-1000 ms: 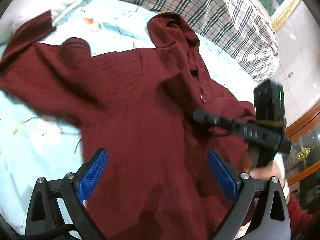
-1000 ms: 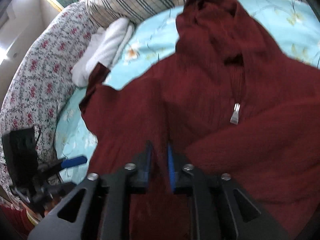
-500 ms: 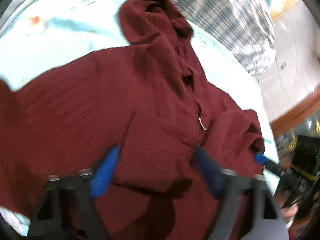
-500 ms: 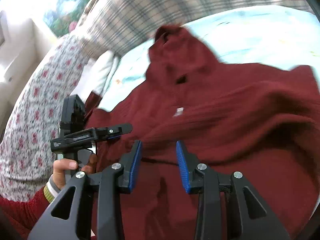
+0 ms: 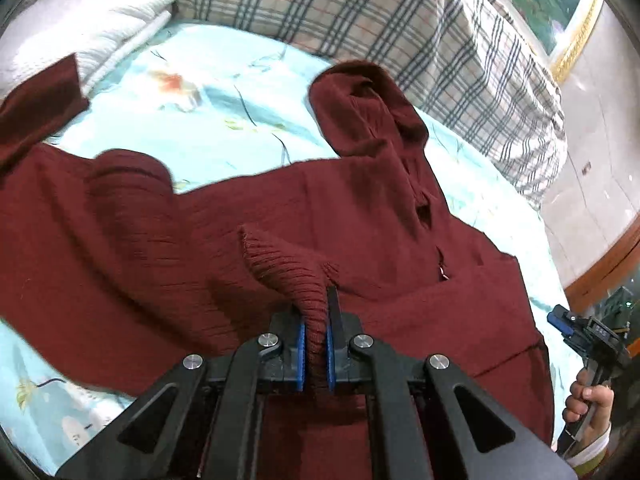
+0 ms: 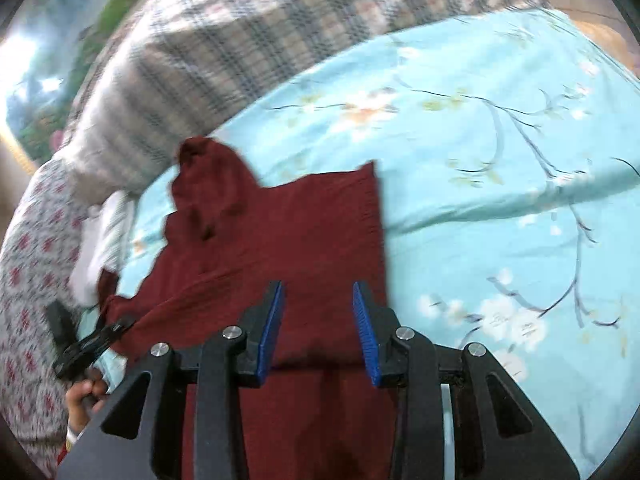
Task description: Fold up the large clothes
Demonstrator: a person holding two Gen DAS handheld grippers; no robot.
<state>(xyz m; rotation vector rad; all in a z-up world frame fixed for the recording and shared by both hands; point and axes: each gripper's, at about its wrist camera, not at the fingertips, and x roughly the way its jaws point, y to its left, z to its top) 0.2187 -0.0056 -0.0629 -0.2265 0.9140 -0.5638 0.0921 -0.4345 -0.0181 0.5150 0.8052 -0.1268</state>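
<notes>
No readable text, label, brand or number shows in either wrist view; the only patterns are printed blossoms on the bedsheet (image 6: pixel 500 168) and checks on the plaid blanket (image 5: pixel 360 12), neither carrying any lettering

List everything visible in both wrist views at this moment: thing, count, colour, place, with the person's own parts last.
hooded sweater: one, dark red, spread on the bed, a ribbed fold pinched up
bed sheet: one, light blue with flowers, under the sweater
checked pillow: one, beige with dark stripes, at the head of the bed
white blanket: one, folded, far left by the pillow
floral cover: one, white with red flowers, left edge of the right wrist view
framed picture: one, green with gold frame, on the wall
left gripper: black with blue pads, just closed on the sweater
right gripper: black with blue pads, open and opening, nothing between
hand: one, holding the right gripper's handle
</notes>
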